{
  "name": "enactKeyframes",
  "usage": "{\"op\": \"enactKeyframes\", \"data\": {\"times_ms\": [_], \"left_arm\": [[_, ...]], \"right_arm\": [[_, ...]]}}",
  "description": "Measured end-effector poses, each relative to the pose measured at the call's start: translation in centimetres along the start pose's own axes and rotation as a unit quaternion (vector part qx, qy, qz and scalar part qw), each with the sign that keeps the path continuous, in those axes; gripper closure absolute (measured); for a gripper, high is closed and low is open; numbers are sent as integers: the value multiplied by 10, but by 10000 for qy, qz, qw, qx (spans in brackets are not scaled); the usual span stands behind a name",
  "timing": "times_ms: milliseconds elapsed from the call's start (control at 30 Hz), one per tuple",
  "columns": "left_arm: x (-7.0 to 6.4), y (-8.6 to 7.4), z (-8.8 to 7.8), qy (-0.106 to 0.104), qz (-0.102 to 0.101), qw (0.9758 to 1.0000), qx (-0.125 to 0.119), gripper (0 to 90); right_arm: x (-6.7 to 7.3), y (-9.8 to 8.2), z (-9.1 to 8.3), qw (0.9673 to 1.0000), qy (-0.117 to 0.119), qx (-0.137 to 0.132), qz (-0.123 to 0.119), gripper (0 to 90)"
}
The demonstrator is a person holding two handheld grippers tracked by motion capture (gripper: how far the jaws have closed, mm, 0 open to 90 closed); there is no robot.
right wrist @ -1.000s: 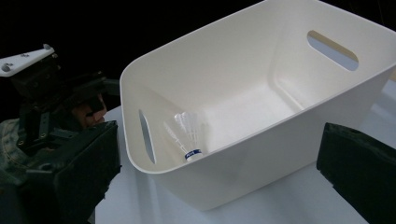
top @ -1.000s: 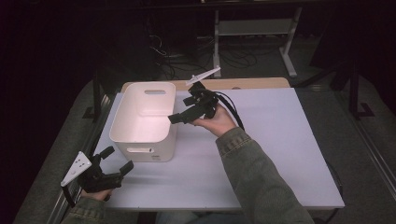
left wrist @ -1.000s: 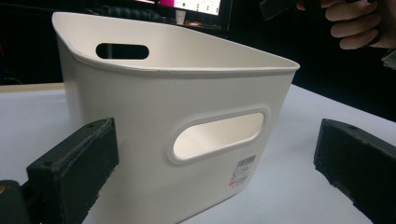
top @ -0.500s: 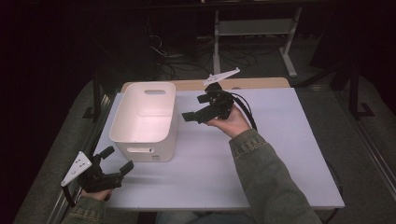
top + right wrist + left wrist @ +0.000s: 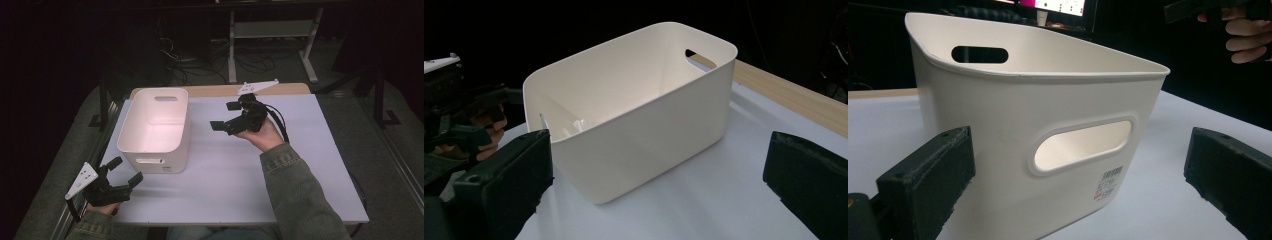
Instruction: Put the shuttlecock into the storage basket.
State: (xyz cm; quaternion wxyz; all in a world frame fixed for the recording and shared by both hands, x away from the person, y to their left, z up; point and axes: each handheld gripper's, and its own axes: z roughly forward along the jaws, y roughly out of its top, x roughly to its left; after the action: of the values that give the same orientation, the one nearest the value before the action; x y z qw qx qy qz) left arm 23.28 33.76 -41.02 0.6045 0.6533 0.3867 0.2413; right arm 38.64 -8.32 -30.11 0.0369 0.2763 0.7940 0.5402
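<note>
A white plastic bin (image 5: pixel 155 127) with slot handles stands on the left half of the white table (image 5: pixel 280 190). My left gripper (image 5: pixel 125 172) is open at the table's near left corner, just short of the bin's near end. In the left gripper view the bin (image 5: pixel 1013 120) is close ahead between the spread jaws of my left gripper (image 5: pixel 1077 150). My right gripper (image 5: pixel 225 116) is open in the air to the right of the bin, pointing at it. The right gripper view has the bin (image 5: pixel 639 100) ahead of my right gripper (image 5: pixel 659 165), and what shows of its inside looks bare.
A wooden strip (image 5: pixel 215 91) runs along the table's far edge. A metal rack (image 5: pixel 272 35) and cables (image 5: pixel 175 60) stand on the dark floor behind. White tabletop stretches to the right of the bin and in front of it.
My right gripper has drawn back to the right, away from the bin's rim. The left gripper and the bin have stayed put.
</note>
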Motion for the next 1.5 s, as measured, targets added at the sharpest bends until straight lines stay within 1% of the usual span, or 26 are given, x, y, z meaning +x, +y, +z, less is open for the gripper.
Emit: {"op": "enactKeyframes", "data": {"times_ms": [133,367,600,667,833,867,1067,1100,1167,1300,1333,1367,1433,1500], "left_arm": [[0,0,-1,14,-8,10000,12,0],[0,0,-1,26,-9,10000,8,0],[-1,0,0,27,-5,10000,12,0],[-1,0,0,18,2,10000,5,0],[0,0,0,37,-6,10000,13,0],[0,0,0,33,-50,10000,-25,0],[1,0,0,37,-31,10000,-23,0],[2,0,-1,45,22,10000,17,0],[1,0,-1,40,4,10000,4,0],[1,0,-1,36,4,10000,5,0],[0,0,0,28,-25,10000,-19,0],[1,0,0,35,-17,10000,-23,0],[1,0,0,40,8,10000,-11,0],[0,0,0,40,-17,10000,-20,0]], "right_arm": [[-2,-7,-8,9999,35,-84,70,0],[-8,-18,-20,9998,-29,-149,122,0],[-12,-27,-30,9996,-124,-190,164,0],[-13,-31,-32,9996,-175,-193,137,0],[-16,-41,-37,9993,-262,-153,209,0],[-16,-43,-38,9993,-273,-152,219,0],[-17,-55,-44,9988,-371,-181,247,0],[-18,-57,-45,9987,-401,-195,231,0],[-18,-60,-48,9985,-422,-215,264,0],[-19,-68,-54,9983,-442,-288,255,0],[-19,-69,-56,9981,-456,-304,271,0],[-20,-71,-58,9980,-442,-362,269,0],[-20,-74,-61,9979,-430,-395,288,0],[-21,-77,-63,9976,-455,-436,279,0]]}}
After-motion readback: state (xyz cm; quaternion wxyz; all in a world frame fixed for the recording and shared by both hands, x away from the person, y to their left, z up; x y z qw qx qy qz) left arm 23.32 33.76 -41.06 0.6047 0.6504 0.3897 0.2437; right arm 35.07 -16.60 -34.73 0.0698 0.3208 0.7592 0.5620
